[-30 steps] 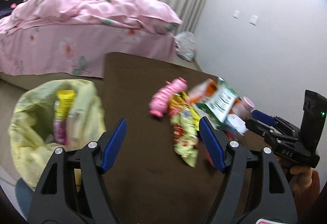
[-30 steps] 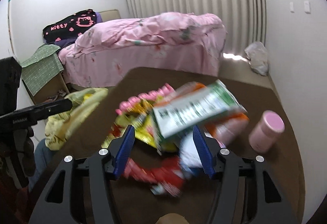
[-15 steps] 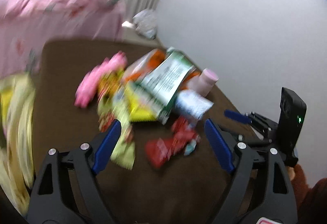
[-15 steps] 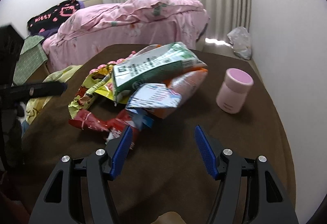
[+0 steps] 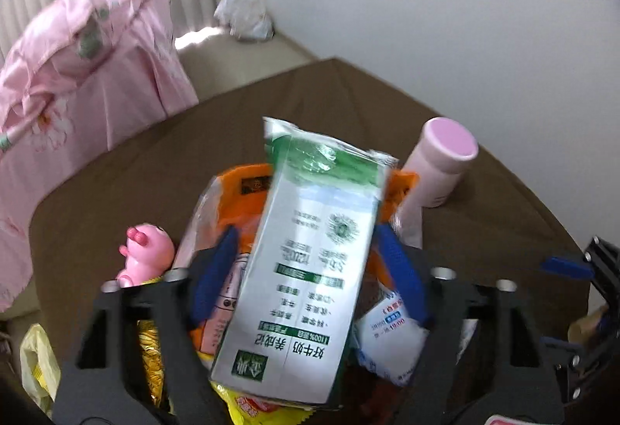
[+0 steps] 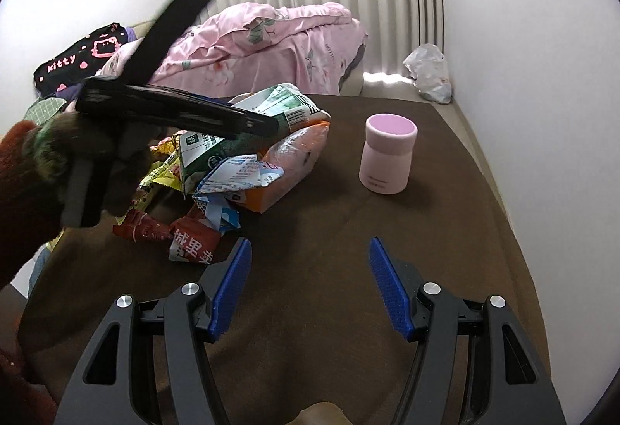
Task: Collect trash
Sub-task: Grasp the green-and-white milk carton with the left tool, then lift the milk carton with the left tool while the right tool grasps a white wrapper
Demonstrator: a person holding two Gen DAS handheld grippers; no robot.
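A pile of trash lies on the brown table [image 6: 348, 215]. On top is a green and white milk carton [image 5: 306, 262], also in the right wrist view [image 6: 217, 150]. My left gripper [image 5: 310, 277] is open, its blue pads on either side of the carton without pressing it; it shows in the right wrist view [image 6: 255, 124] over the pile. Under the carton lie an orange bag [image 5: 240, 200], a white and blue wrapper [image 6: 240, 173], a red wrapper [image 6: 182, 237] and yellow wrappers [image 6: 162, 173]. My right gripper [image 6: 310, 281] is open and empty above bare table, near the pile.
A pink cup [image 6: 389, 153] stands on the table right of the pile. A pink pig toy [image 5: 145, 254] lies left of it. A yellow trash bag [image 5: 37, 363] hangs off the table's left. A pink bed [image 6: 271, 45] and a white bag [image 6: 428, 72] are beyond.
My left gripper swung right from the yellow bag and moved in over the pile, now straddling the milk carton. My right gripper drew back from the pile.
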